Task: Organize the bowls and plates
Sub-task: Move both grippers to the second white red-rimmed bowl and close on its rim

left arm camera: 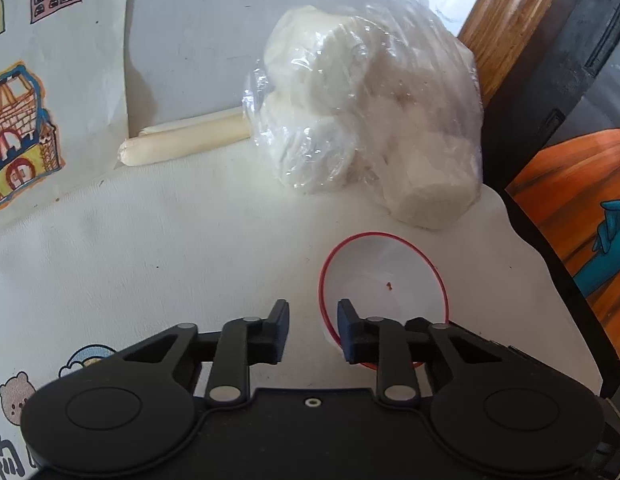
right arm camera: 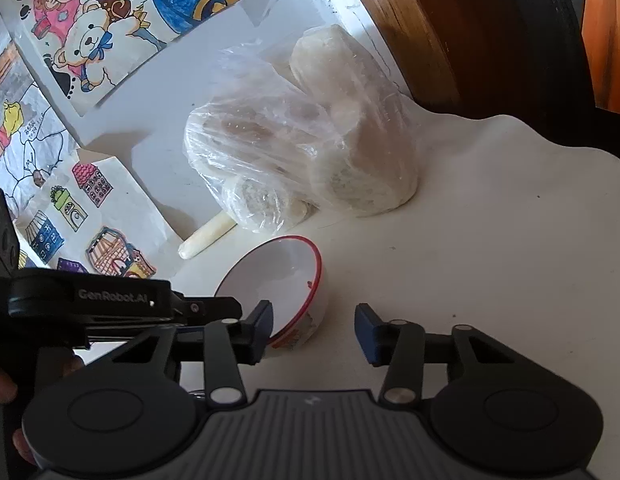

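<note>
I'm at the pick-up step: the bowl (left arm camera: 383,280) sits lower right of the left view, my left gripper (left arm camera: 313,314) straddling its near rim, jaws narrow, gripping nothing. Right gripper (right arm camera: 313,320) hangs wide beside it. Next, I'd close on the rim.

A white counter (left arm camera: 190,232) stretches ahead of the jaws, in soft daylight. Coloured drawings (right arm camera: 122,20) cover the white wall (left arm camera: 198,20) ahead and to the left. To the right ahead stands a wooden post (left arm camera: 505,12), with a dark frame (left arm camera: 581,60) beside it.
</note>
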The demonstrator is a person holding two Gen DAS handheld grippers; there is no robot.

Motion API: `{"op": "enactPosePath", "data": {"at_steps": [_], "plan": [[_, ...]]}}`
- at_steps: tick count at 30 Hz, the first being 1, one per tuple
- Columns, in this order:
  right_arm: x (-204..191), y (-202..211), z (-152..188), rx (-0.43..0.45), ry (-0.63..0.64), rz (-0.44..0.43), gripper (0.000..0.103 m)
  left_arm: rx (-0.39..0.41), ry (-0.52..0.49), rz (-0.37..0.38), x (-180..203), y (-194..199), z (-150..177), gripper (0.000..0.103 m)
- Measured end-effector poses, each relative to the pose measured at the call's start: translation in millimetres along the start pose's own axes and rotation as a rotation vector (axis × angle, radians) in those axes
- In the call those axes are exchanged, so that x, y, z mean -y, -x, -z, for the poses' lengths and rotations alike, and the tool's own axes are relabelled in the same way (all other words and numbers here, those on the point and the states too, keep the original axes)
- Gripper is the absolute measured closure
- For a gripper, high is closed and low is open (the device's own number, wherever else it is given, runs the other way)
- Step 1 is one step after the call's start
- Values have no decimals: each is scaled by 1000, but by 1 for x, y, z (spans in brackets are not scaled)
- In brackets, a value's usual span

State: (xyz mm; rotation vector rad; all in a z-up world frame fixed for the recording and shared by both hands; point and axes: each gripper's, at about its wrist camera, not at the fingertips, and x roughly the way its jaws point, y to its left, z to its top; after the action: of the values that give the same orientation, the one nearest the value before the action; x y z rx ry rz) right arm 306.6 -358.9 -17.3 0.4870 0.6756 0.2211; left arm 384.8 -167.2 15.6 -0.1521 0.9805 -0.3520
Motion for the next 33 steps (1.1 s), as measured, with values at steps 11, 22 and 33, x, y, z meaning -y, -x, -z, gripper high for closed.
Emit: {"op": "enactPosePath", "data": {"at_steps": [11,22,33], "plan": [[-4,-4,2,-22,29,-11,77,8,-62,-9,15,7,8,92],[-7,5,1,1,49,-11,88,40,-78,1,21,31,18,93],[-38,65,2,133,106,-53,88,172,-90,73,26,107,38,94]]}}
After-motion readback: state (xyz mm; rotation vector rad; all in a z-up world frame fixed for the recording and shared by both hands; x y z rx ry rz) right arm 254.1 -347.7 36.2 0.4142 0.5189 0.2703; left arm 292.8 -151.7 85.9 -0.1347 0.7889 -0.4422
